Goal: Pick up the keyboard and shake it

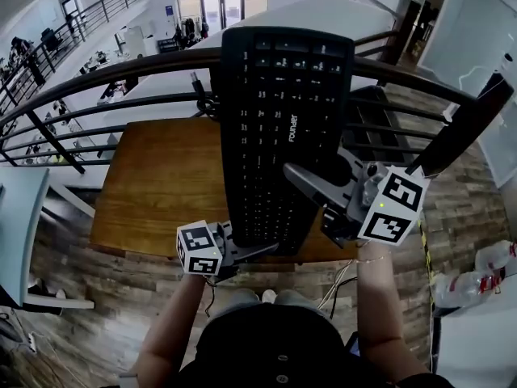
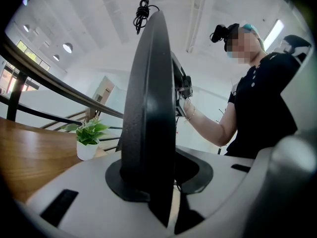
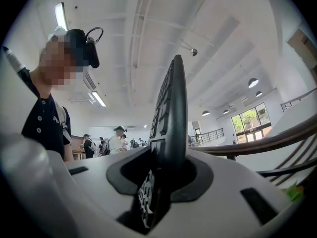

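A black keyboard (image 1: pixel 279 120) is held up off the wooden table (image 1: pixel 161 184), stood on end with its keys facing me and its cable (image 1: pixel 200 91) trailing off the far end. My left gripper (image 1: pixel 242 253) is shut on its near bottom edge. My right gripper (image 1: pixel 311 180) is shut on its right side. In the left gripper view the keyboard (image 2: pixel 148 123) rises edge-on between the jaws, its bundled cable (image 2: pixel 142 9) at the top. In the right gripper view the keyboard (image 3: pixel 171 118) stands edge-on in the jaws, keys to the left.
A dark railing (image 1: pixel 97 79) runs behind the table, with a drop to a lower floor beyond. A small potted plant (image 2: pixel 89 140) stands on the table. A black chair back (image 1: pixel 464 128) is at the right, plastic bottles (image 1: pixel 477 277) on the floor.
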The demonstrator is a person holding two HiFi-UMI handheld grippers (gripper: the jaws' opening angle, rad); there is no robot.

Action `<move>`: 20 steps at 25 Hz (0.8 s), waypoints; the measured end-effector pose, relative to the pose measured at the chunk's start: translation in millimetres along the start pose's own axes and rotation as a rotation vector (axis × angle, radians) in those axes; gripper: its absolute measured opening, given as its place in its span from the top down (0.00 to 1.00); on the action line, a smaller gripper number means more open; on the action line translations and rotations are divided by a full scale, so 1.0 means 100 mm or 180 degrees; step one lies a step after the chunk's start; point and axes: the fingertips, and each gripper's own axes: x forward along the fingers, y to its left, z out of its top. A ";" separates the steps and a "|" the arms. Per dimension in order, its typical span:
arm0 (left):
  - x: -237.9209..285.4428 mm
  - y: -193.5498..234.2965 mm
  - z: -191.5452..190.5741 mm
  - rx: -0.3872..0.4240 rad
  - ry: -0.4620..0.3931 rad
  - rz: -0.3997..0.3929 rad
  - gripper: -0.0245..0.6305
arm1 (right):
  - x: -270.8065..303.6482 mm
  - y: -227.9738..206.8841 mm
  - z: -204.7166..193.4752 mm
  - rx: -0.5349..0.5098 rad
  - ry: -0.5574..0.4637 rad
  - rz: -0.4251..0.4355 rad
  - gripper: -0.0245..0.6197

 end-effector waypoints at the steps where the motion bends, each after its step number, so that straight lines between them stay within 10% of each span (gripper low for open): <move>1: 0.00 0.01 0.00 0.0006 0.0007 0.0016 0.78 | 0.00 0.00 0.00 0.0007 0.0000 0.0012 0.77; 20: -0.11 0.03 0.00 0.0110 0.0155 0.0159 0.78 | 0.02 0.05 0.00 0.0014 -0.0133 0.0121 0.77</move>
